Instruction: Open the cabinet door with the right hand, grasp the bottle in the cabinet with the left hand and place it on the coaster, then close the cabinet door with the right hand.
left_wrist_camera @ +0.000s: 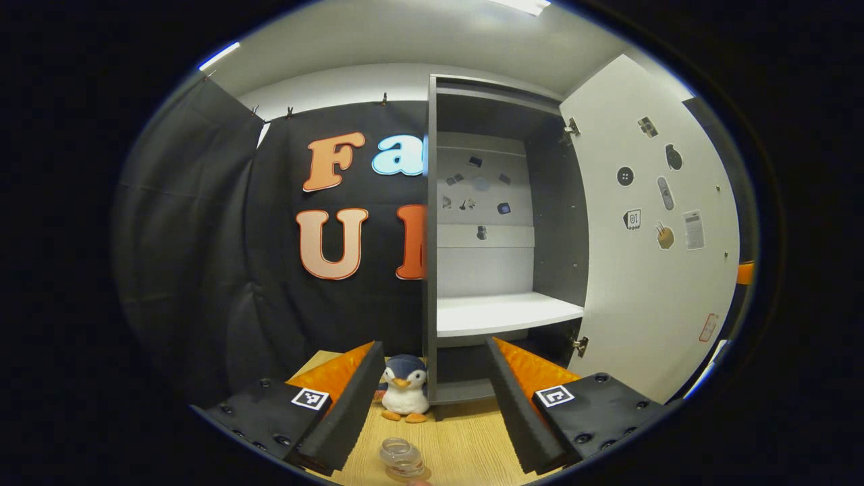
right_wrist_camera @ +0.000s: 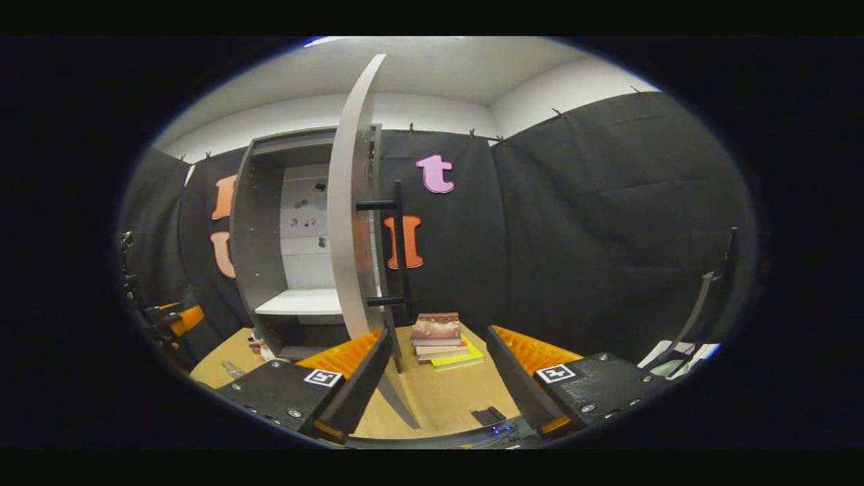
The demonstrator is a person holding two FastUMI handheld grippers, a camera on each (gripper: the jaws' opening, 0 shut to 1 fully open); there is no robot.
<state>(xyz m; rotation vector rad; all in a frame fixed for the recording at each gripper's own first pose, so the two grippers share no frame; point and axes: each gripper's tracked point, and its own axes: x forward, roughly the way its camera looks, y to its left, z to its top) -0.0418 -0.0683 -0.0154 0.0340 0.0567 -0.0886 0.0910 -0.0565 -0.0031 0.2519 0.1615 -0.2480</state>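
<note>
**Door Handle: Grip Point for Closing**

The bottle (left_wrist_camera: 401, 457) stands on the surface. The cabinet door (right_wrist_camera: 349, 202) stands open. Both hand-held grippers, left (left_wrist_camera: 432, 405) and right (right_wrist_camera: 432, 378), gape wide, empty. Judged rigid, light-swinging: clamp the bar handle (right_wrist_camera: 398, 250) mid-length.

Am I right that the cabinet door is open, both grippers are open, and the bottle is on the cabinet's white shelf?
Not quite: the left gripper view shows the white shelf bare and the bottle on the wooden table. The cabinet door is open, as are both grippers.
</note>
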